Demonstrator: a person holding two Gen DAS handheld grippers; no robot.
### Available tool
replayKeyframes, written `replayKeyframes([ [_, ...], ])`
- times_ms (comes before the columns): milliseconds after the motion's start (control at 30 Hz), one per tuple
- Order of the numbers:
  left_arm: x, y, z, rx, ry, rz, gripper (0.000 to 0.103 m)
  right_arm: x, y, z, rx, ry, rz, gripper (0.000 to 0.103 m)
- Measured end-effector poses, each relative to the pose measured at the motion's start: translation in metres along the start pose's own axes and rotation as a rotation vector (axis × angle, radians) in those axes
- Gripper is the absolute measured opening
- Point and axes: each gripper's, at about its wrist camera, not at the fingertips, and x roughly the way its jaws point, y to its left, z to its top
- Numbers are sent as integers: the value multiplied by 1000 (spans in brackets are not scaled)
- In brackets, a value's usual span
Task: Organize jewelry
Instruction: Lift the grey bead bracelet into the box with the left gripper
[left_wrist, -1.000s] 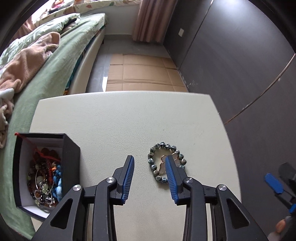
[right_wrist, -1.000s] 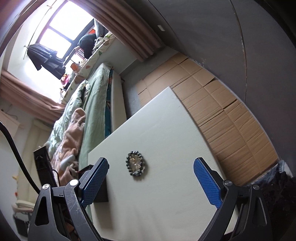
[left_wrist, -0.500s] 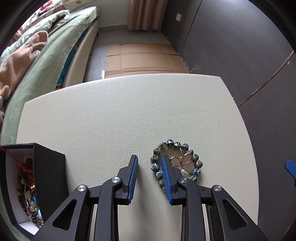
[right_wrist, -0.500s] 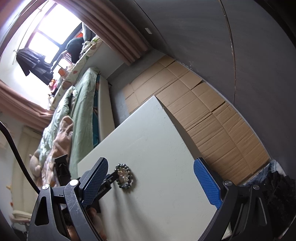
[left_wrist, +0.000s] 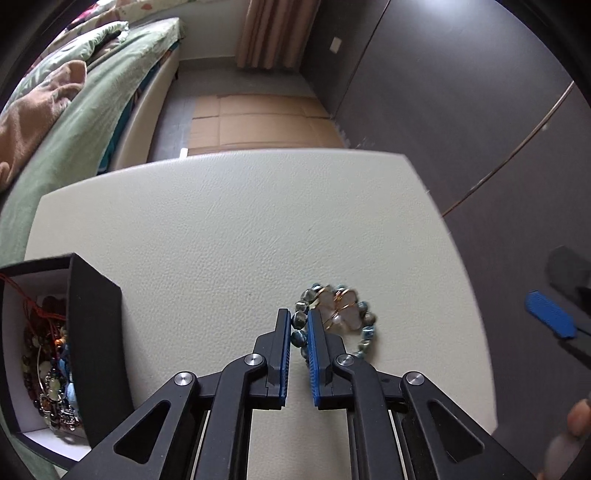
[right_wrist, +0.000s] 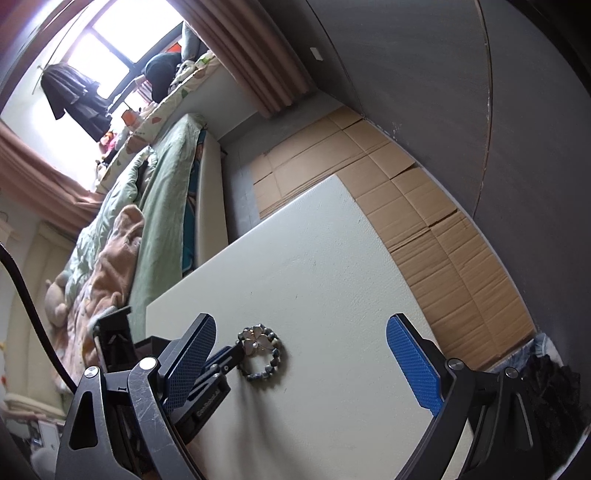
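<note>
A bracelet (left_wrist: 364, 332) of blue-grey beads with a pale flower charm lies on the cream table (left_wrist: 221, 229). My left gripper (left_wrist: 297, 314) points down at the bracelet's left side. Its jaws are closing, and the blue pads press on the beads caught between them. The right wrist view shows that left gripper (right_wrist: 225, 360) meeting the bracelet (right_wrist: 262, 354) from the left. My right gripper (right_wrist: 301, 321) hovers wide open above the table with nothing between its fingers. One of its blue pads (left_wrist: 548, 319) shows at the right edge of the left wrist view.
A black jewelry box (left_wrist: 94, 332) with a white lining holds several bead strings at the table's left edge. A bed with green bedding (right_wrist: 162, 206) runs along the left side. Flattened cardboard (right_wrist: 424, 221) covers the floor beyond the table, beside a dark wall.
The left jaws have narrowed from half open to gripping the bracelet's left beads. The right gripper has drifted closer to the bracelet and stays wide open.
</note>
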Motion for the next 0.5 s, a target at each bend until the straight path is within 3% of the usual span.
replayKeyframes([
  [200, -33, -5, 0, 2, -62, -104, 9, -4, 1, 2, -13, -23, -7, 95],
  [300, -45, -5, 2, -2, -92, -132, 9, -4, 0, 2, -13, -15, -9, 86],
  [500, -65, 10, 7, -47, -152, -152, 9, 0, 7, 1, -37, -1, 6, 79],
])
